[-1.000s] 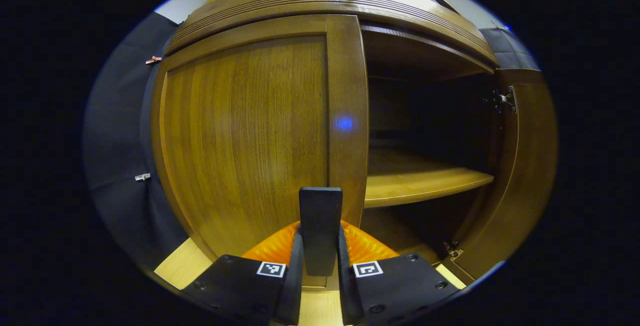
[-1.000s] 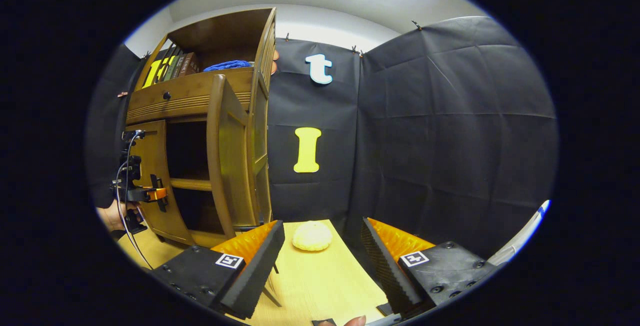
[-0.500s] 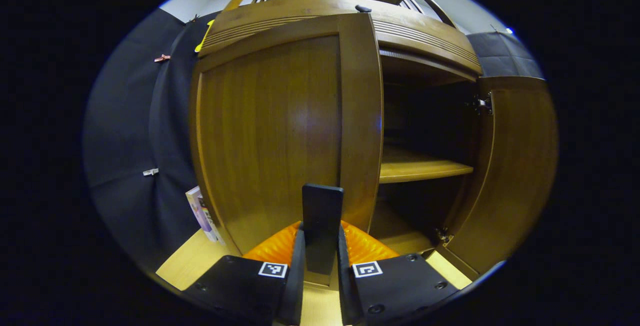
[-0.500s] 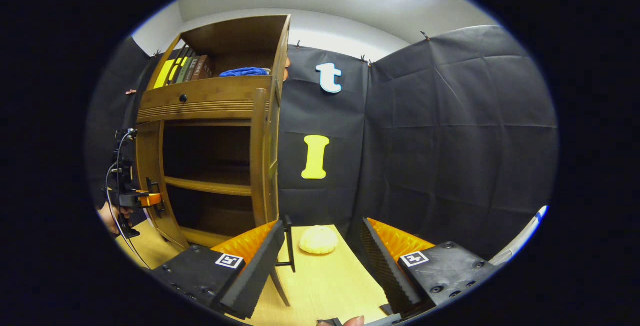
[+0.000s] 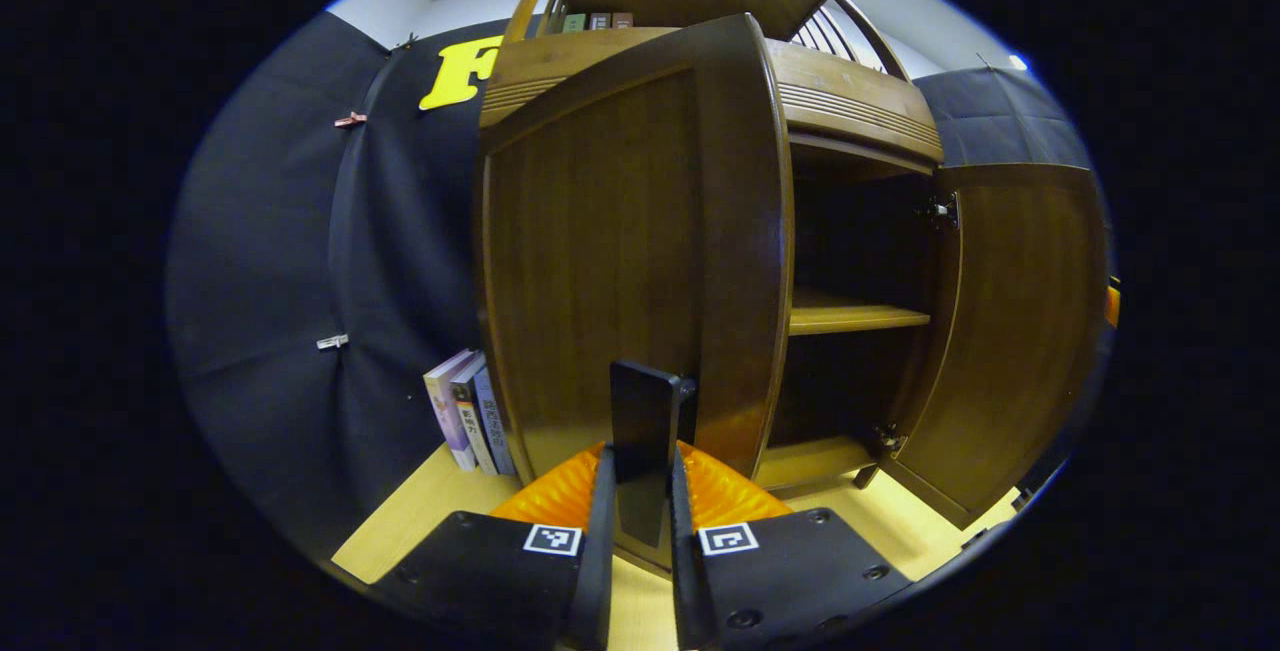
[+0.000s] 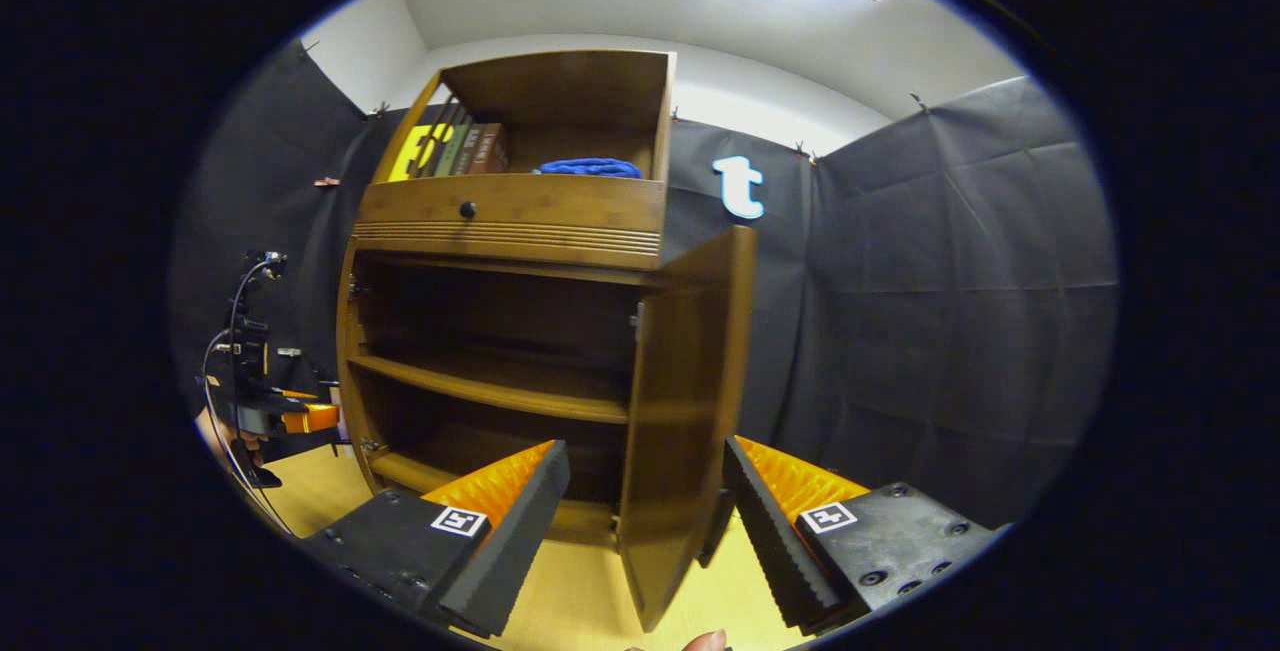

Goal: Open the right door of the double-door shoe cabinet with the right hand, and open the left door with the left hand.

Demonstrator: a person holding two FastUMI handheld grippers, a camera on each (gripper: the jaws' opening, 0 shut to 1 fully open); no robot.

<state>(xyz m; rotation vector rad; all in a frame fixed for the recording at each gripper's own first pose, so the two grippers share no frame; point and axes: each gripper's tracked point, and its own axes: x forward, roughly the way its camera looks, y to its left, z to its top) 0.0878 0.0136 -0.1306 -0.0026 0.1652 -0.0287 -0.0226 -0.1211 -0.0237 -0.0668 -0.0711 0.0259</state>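
Observation:
The wooden shoe cabinet stands on a light wooden surface. Its left door is swung partly outward, and my left gripper is shut on the flat dark handle at that door's edge. The right door stands wide open. Inside I see a bare shelf. In the right gripper view, my right gripper is open, with the right door seen between its spread fingers, farther off. The left gripper, held by a hand, shows at the cabinet's left side.
Several books lean against the black cloth wall left of the cabinet. The top compartment holds books and a blue cloth. A drawer with a dark knob sits above the doors. Light wooden surface lies in front.
The left door has swung further open with my left gripper on its handle. The right gripper's view has turned left, so the cabinet and right door now face it.

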